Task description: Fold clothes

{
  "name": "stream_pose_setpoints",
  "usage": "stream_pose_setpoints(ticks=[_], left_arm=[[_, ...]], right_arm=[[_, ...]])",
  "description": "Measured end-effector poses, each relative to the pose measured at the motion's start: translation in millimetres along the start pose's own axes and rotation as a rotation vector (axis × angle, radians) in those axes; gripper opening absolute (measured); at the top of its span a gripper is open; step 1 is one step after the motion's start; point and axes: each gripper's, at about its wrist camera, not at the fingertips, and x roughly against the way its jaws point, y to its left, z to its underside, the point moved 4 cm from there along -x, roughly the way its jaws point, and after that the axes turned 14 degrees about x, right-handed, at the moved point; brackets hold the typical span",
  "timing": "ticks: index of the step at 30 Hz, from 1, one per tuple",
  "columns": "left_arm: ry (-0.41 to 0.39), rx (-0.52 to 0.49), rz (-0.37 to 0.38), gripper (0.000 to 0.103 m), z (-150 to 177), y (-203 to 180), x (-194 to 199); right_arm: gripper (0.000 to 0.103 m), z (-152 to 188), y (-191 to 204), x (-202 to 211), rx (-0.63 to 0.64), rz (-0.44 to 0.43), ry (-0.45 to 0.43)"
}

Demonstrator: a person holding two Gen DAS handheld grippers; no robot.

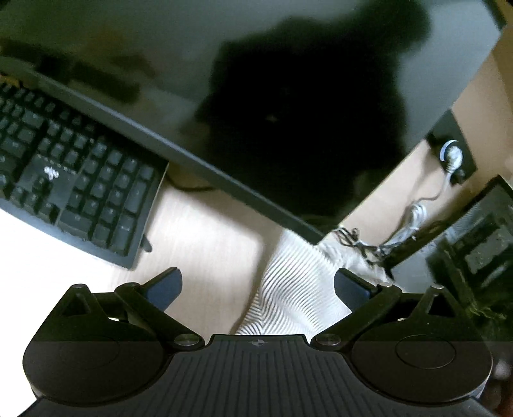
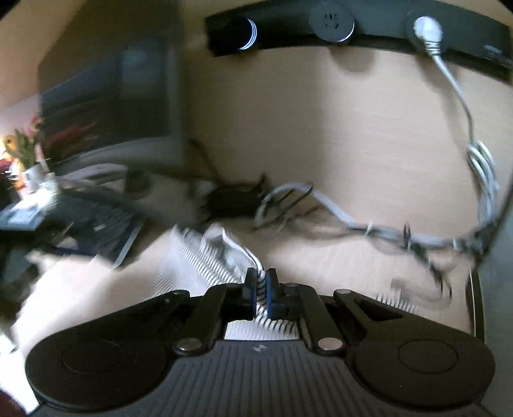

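A white garment with thin dark stripes point(image 1: 295, 285) lies on the light wooden desk point(image 1: 205, 237), running from below the monitor toward me. My left gripper point(image 1: 256, 285) is open above it, with its jaws wide apart and the cloth between and below them. In the right wrist view the same striped garment point(image 2: 205, 253) is bunched up, and my right gripper point(image 2: 261, 288) is shut on a fold of it. That view is motion-blurred.
A black keyboard point(image 1: 73, 179) lies at the left and a dark monitor point(image 1: 256, 96) stands over the desk. A black power strip point(image 2: 352, 25) is on the back wall, and grey cables point(image 2: 352, 221) trail across the desk. Flowers point(image 2: 22, 141) stand at the far left.
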Motion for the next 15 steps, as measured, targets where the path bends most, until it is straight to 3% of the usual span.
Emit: stream_pose_setpoints(ticks=[5,9,12,15], left_arm=[[0.050,-0.116,0.027,0.103,6,-18,10],[0.096,-0.211,0.048,0.103,18,-35,7],[0.126,-0.242,0.049,0.103,27,-45,2],[0.154,-0.250,0.070,0.103,39,-51,1]], right_arm=[[0.000,68,48,15,-0.052,-0.037,0.138],[0.000,104,65,16,-0.094,0.027,0.218],[0.000,100,72,29,-0.064,0.085,0.190],[0.002,71,61,38,-0.068,0.128,0.098]])
